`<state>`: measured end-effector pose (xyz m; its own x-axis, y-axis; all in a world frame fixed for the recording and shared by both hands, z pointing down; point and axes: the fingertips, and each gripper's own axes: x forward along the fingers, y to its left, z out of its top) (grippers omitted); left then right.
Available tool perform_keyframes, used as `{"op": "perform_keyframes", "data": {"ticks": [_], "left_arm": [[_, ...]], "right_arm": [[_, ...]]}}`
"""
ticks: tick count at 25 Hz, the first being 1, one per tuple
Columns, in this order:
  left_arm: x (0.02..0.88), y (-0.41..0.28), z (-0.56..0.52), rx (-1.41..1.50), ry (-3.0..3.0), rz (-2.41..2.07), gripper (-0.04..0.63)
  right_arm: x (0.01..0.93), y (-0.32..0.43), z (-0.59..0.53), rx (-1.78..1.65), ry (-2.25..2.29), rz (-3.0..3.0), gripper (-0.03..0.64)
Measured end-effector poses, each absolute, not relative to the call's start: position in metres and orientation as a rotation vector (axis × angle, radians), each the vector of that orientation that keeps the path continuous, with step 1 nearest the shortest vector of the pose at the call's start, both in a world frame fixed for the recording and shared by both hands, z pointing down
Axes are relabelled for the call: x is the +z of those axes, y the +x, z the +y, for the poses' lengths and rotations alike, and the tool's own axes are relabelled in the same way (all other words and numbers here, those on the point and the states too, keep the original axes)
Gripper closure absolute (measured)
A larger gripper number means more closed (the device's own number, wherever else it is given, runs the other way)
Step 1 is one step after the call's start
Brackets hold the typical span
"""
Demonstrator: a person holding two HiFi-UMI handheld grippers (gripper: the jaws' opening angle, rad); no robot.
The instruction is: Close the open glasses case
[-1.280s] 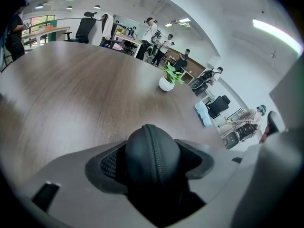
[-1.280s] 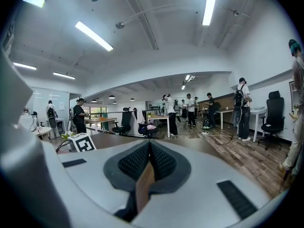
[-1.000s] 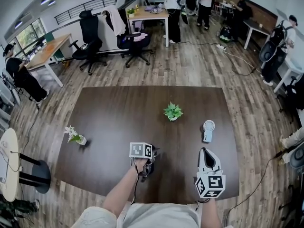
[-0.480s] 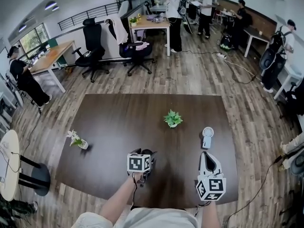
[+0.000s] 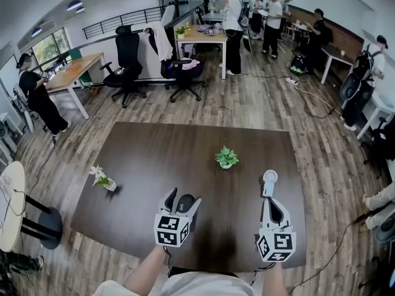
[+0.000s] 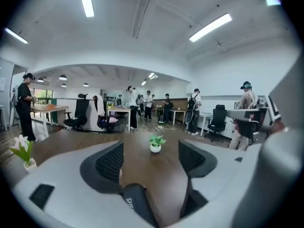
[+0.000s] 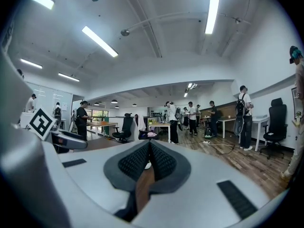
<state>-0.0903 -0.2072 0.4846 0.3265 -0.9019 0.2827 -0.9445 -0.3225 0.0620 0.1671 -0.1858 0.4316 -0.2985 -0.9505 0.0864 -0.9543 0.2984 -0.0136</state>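
Note:
A black glasses case (image 5: 185,204) lies on the dark table (image 5: 148,159) near its front edge; its lid looks down. My left gripper (image 5: 182,197) hangs above it, open, and its jaws have just been closing a little with nothing between the pads. In the left gripper view the case (image 6: 137,204) shows as a rounded black shape with white print below the left gripper (image 6: 151,160). My right gripper (image 5: 270,200) is shut and empty at the front right, and the right gripper (image 7: 149,161) points level across the room.
A small potted plant (image 5: 226,158) stands mid-table and a white hand fan (image 5: 269,182) just beyond the right gripper. A little vase with a flower (image 5: 102,179) is at the left. Office chairs, desks and several people fill the room behind.
The left gripper has lifted up off the case and levelled out, so the case now lies uncovered on the table. The right gripper has risen slightly.

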Motion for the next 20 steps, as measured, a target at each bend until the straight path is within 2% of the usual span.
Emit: {"op": "perform_keyframes", "data": {"ticks": [7,20], "left_arm": [[0.405,-0.094,-0.178,0.08,2.612,-1.938,0.24],[0.403,-0.097,-0.167,0.028,2.629,-1.976,0.258]], "right_arm": [[0.406,0.171,-0.19,0.008,1.843,-2.51,0.615],[0.401,0.167,-0.193,-0.012,1.834,-2.522,0.615]]}}
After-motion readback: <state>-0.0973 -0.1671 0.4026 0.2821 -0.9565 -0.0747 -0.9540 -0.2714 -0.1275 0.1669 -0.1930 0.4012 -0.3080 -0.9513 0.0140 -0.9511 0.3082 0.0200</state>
